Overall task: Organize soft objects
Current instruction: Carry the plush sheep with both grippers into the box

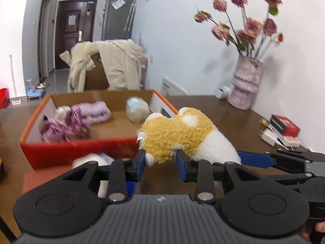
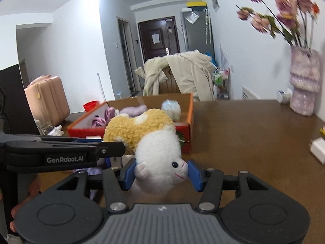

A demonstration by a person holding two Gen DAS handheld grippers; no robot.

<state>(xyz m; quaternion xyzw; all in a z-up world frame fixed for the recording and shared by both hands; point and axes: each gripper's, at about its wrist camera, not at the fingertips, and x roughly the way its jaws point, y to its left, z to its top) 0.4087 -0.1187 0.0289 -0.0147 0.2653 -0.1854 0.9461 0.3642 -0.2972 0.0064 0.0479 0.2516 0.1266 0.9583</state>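
Observation:
A yellow and white plush toy [image 1: 178, 134] hangs above the brown table, held from two sides. My left gripper [image 1: 161, 158] is shut on its curly yellow rear end. My right gripper [image 2: 161, 174] is shut on its white head [image 2: 162, 162], pads pressing both cheeks. The left gripper's arm reaches in from the left in the right wrist view. Behind the toy stands an open orange cardboard box [image 1: 81, 148] [image 2: 191, 111] holding purple soft items [image 1: 81, 118] and a pale fluffy ball [image 1: 137, 107] [image 2: 170, 106].
A pink vase of flowers [image 1: 245, 83] [image 2: 303, 85] stands at the table's back right by the wall. Red boxes and a white charger [image 1: 282, 132] lie at the right edge. A white soft item [image 1: 91, 160] lies before the box. A chair draped with a beige coat [image 1: 113, 65] stands beyond.

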